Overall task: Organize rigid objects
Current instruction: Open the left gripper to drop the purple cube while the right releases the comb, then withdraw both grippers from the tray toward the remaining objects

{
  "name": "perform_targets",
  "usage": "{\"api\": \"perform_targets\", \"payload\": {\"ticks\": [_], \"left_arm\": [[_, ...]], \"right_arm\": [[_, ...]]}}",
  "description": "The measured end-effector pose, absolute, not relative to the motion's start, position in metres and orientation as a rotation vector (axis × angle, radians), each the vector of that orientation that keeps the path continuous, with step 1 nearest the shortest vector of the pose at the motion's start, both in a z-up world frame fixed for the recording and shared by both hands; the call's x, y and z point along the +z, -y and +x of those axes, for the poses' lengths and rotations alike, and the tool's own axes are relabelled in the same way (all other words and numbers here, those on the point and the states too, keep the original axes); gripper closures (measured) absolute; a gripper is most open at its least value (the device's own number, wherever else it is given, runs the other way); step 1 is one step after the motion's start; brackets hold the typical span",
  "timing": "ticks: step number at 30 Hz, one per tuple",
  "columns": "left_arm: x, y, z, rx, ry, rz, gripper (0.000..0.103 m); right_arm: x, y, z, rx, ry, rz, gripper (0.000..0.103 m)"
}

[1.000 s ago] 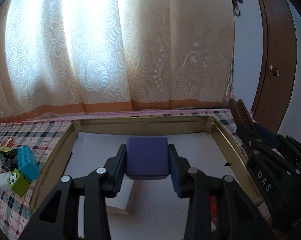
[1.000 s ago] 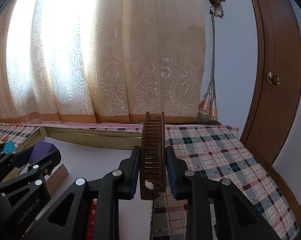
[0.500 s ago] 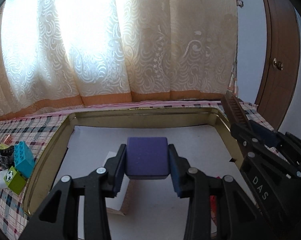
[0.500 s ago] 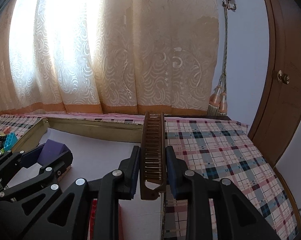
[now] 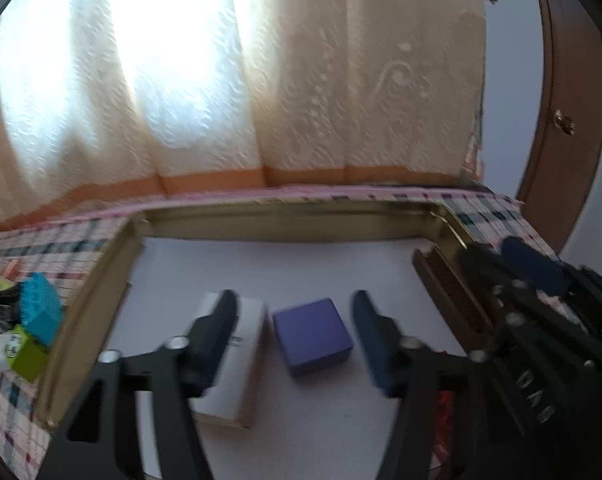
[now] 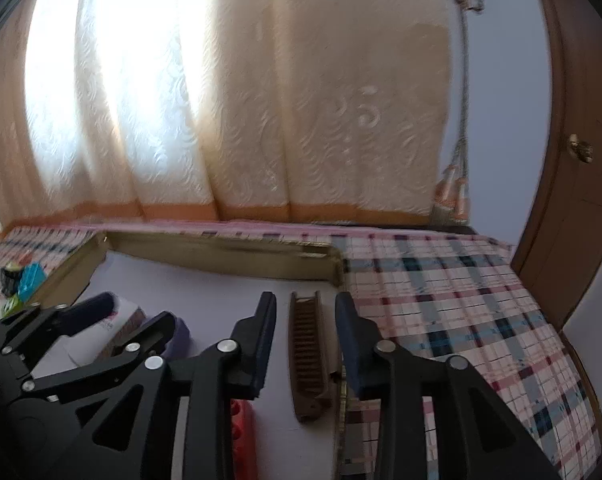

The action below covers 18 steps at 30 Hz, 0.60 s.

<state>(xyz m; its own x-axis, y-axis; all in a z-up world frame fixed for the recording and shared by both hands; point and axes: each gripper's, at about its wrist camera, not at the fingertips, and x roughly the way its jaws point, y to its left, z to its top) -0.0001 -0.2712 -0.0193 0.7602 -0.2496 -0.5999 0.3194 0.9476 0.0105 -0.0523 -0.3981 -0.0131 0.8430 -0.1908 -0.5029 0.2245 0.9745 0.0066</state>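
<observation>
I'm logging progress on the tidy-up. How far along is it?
Done: the purple block, white box, brown comb and a red piece lie in the gold tray. In hand: nothing; left gripper and right gripper have just been opening around block and comb. Left: the blue and green blocks beside the tray.

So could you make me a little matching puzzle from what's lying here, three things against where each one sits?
Things:
1. purple block
2. brown comb
3. blue brick

Places:
A. on the checked cloth, outside the tray
B. in the tray, beside the white box
C. in the tray, along its right wall

Pairs: 1-B, 2-C, 3-A
</observation>
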Motion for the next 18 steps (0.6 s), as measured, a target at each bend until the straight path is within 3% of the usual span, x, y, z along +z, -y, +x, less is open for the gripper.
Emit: {"api": "perform_targets", "payload": {"ticks": [1,2,3,4,5,18], "left_arm": [[-0.017,0.269,-0.002,-0.304,-0.618,0.113,0.023],[-0.016,0.267,-0.003,-0.296,-0.604,0.110,0.009],[-0.013,0.264,-0.005,-0.291,-0.582,0.104,0.002],[-0.009,0.260,-0.008,-0.287,-0.548,0.092,0.000],[-0.007,0.256,-0.012,-0.279,-0.521,0.081,0.000],[-0.003,0.226,-0.016,-0.202,-0.473,0.076,0.000]], "right_arm": [[-0.011,0.401,-0.056,-0.232,-0.505,0.085,0.067],[-0.010,0.405,-0.059,-0.240,-0.489,0.105,0.059],[-0.009,0.410,-0.063,-0.248,-0.468,0.132,0.051],[-0.007,0.415,-0.069,-0.261,-0.437,0.168,0.027],[-0.005,0.419,-0.073,-0.271,-0.406,0.195,0.014],[0.007,0.431,-0.105,-0.341,-0.206,0.265,0.013]]}}
